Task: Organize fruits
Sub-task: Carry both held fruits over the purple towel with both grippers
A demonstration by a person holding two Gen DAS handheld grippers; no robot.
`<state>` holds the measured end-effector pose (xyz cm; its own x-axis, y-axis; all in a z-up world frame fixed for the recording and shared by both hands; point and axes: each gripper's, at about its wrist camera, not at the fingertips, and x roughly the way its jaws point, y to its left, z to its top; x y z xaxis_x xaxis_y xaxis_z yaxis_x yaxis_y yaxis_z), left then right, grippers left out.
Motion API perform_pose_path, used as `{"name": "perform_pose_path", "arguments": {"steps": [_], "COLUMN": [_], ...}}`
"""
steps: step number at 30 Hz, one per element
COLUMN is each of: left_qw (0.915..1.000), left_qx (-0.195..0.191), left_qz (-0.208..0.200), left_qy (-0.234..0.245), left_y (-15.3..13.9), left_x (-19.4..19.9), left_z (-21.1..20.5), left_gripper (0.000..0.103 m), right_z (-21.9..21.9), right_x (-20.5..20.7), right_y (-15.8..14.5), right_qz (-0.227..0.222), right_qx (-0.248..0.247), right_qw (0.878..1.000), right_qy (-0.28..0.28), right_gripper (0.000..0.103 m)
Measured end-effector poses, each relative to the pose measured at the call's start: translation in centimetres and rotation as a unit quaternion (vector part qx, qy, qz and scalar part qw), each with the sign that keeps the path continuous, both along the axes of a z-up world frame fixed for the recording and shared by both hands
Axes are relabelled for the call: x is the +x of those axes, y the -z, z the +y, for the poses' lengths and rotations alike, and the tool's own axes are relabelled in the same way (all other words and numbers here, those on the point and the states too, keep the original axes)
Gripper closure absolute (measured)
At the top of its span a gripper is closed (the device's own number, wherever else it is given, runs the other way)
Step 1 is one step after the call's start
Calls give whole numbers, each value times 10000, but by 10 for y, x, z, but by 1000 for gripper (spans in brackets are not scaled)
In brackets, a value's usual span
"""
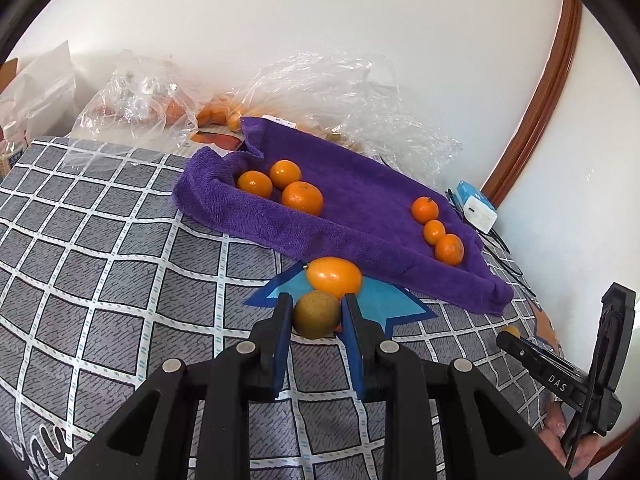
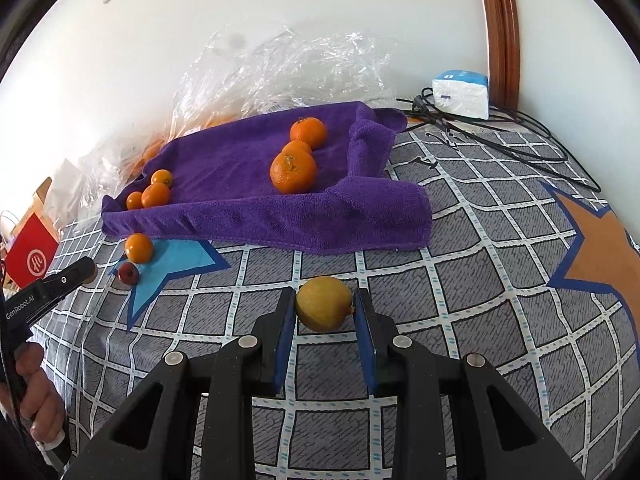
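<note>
— So, what does the left gripper (image 1: 316, 314) have?

— Its blue pads are closed on a small brownish-green round fruit (image 1: 316, 314), just in front of a glossy orange oval fruit (image 1: 334, 277) on the grey checked cloth (image 1: 120, 280).

— And the right gripper (image 2: 324, 308)?

— Clamped on a yellow round fruit (image 2: 324, 303) over that same cloth, near the folded purple towel (image 2: 248, 216) carrying two groups of oranges.

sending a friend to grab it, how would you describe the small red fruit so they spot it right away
Find the purple towel on the checked bed cover, then the blue star printed just in front of its left end. On that star an orange sits by the towel's edge, and the red fruit lies beside it. It is the only red fruit, and smaller than the orange.
</note>
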<state>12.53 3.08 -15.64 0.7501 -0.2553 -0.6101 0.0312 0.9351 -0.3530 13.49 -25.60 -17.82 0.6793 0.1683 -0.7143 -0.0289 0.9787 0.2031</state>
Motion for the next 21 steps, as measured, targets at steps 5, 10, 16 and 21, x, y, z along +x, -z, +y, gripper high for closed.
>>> {"name": "perform_pose_path", "arguments": {"steps": [5,10,16,21], "left_qw": [9999,10000,9999,9996], "left_qx": [-65,68,40,111], "left_qz": [92,-30,21,11], "left_qy": [-39,-54,-111,-246], "left_y": [-2,-23,-48,-64], "left_x": [2,3,15,30], "left_z": [4,9,29,44], "left_gripper": [79,79,79,79], "right_z": [-2,2,3,3], "right_x": [1,-1,9,25], "right_y": [-2,-15,-40,-56], "right_qz": [81,-41,-194,-290], "right_qx": [115,101,22,-67], "right_qw": [9999,9999,9997,9995], "right_qy": [85,57,119,129], "right_gripper": [74,74,74,74]}}
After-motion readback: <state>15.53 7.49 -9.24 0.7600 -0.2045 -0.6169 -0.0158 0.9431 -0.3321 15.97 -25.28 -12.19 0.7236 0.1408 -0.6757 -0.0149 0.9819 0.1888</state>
